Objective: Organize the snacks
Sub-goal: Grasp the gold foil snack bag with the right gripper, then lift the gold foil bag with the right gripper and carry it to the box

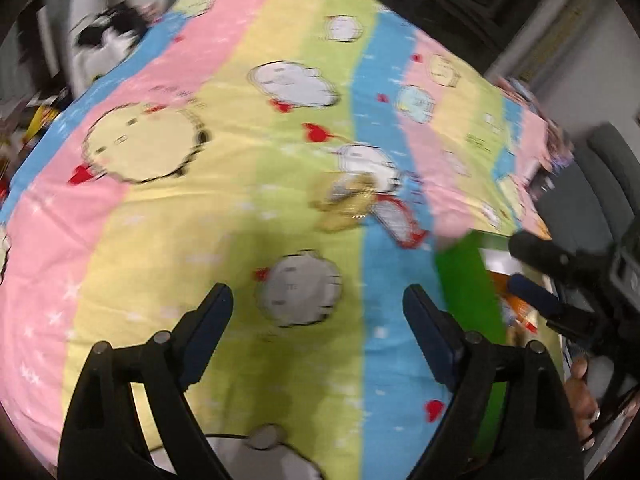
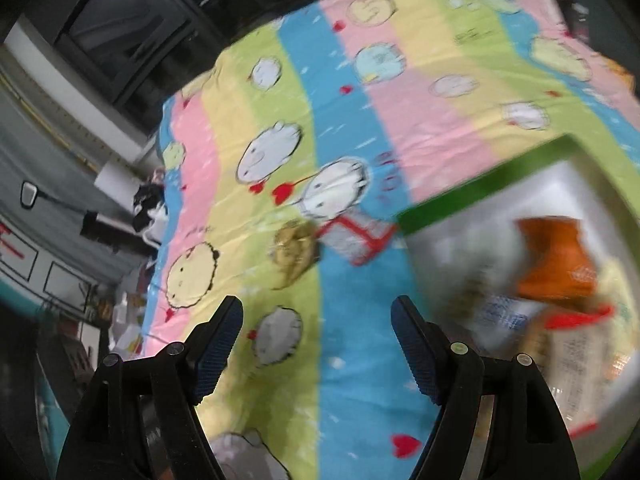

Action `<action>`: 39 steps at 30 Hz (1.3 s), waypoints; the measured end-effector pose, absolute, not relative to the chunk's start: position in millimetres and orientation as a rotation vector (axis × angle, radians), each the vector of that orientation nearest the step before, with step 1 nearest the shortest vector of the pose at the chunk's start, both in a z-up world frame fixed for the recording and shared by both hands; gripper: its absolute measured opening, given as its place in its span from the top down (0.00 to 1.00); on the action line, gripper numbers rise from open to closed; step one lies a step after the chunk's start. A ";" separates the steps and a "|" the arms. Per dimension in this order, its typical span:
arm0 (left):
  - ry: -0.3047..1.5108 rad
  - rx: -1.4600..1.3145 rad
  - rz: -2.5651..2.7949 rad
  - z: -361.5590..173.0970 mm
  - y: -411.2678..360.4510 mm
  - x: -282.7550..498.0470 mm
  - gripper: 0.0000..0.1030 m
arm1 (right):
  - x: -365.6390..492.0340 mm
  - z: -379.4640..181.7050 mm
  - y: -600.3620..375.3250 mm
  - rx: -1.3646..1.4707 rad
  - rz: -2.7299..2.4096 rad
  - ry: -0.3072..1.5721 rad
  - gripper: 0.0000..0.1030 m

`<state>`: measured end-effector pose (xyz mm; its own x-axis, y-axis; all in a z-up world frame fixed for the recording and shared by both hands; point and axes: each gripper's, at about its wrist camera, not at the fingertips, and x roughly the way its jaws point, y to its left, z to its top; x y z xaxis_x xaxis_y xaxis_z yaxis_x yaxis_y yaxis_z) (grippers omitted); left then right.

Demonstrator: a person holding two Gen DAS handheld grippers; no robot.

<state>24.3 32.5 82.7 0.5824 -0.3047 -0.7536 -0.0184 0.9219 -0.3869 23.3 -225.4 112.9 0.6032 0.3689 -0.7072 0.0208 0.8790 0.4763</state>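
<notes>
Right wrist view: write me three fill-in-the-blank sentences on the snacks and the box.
The box has a ____ rim.
The orange packet lies ____ the box.
The round golden snack and the red-edged packet lie on the striped ____, outside the box.

Missing words: green; inside; cloth
</notes>
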 end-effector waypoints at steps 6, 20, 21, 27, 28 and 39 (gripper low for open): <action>0.980 -0.428 -0.117 63.5 59.3 29.3 0.15 | 82.6 92.4 -172.2 0.367 0.208 0.988 0.25; 1.012 -0.421 -0.106 49.1 67.8 33.4 0.15 | 149.8 40.3 -144.4 0.386 0.158 1.087 0.51; 1.014 -0.425 -0.106 48.7 68.4 33.4 0.15 | 147.2 41.5 -145.8 0.390 0.160 1.085 0.61; 1.003 -0.441 -0.100 53.1 69.6 28.5 0.15 | 107.4 60.6 -159.1 0.384 0.183 1.061 0.61; 0.999 -0.441 -0.100 54.4 69.4 26.3 0.15 | 99.5 63.1 -160.7 0.383 0.192 1.060 0.61; 1.024 -0.384 -0.125 55.1 52.6 4.4 0.15 | -0.7 48.5 -179.8 0.354 0.334 1.192 0.61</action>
<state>4.4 52.6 55.1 0.5197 -0.2791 -0.8074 -0.0759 0.9263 -0.3690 -0.7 -179.8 48.5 0.3342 0.4324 -0.8375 -0.0660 0.8971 0.4368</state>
